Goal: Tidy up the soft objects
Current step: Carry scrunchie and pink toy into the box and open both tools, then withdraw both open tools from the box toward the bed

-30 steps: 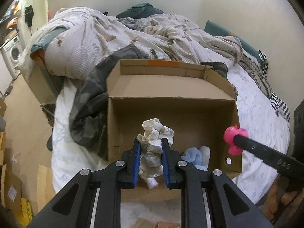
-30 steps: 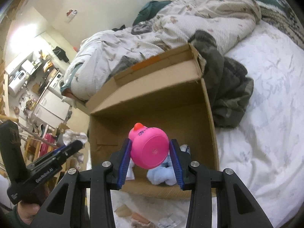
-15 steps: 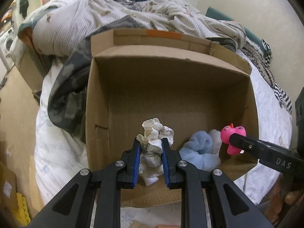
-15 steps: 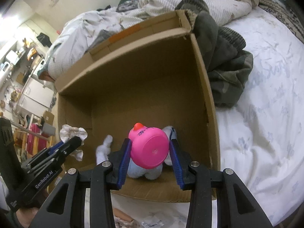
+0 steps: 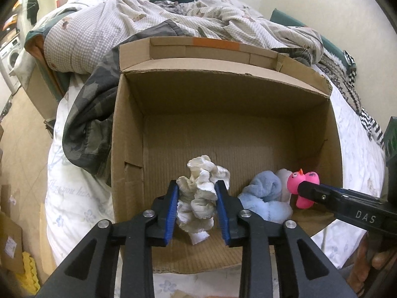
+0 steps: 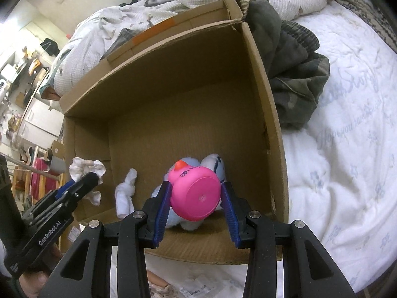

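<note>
An open cardboard box point(image 5: 129, 134) stands on the bed; it also shows in the right wrist view point(image 6: 263, 79). My left gripper point(image 5: 197, 196) is shut on a crumpled white cloth point(image 5: 201, 186) and holds it inside the box near the front. My right gripper point(image 6: 196, 198) is shut on a pink rubber duck point(image 6: 196, 193), held over the box's right front corner. The duck point(image 5: 301, 186) and the right gripper also show in the left wrist view. A light blue plush point(image 5: 265, 196) lies on the box floor. A small white cloth point(image 6: 125, 193) lies beside it.
A rumpled checked duvet point(image 5: 104, 24) is heaped behind the box. A dark camouflage garment point(image 5: 86, 114) lies against the box's side. The white bedsheet point(image 6: 347, 149) spreads to the right. Cardboard boxes and a washing machine point(image 5: 10, 57) stand on the floor to the left.
Both grippers have moved forward and down into the box, still holding the white cloth and the pink duck. The box now fills more of both views.
</note>
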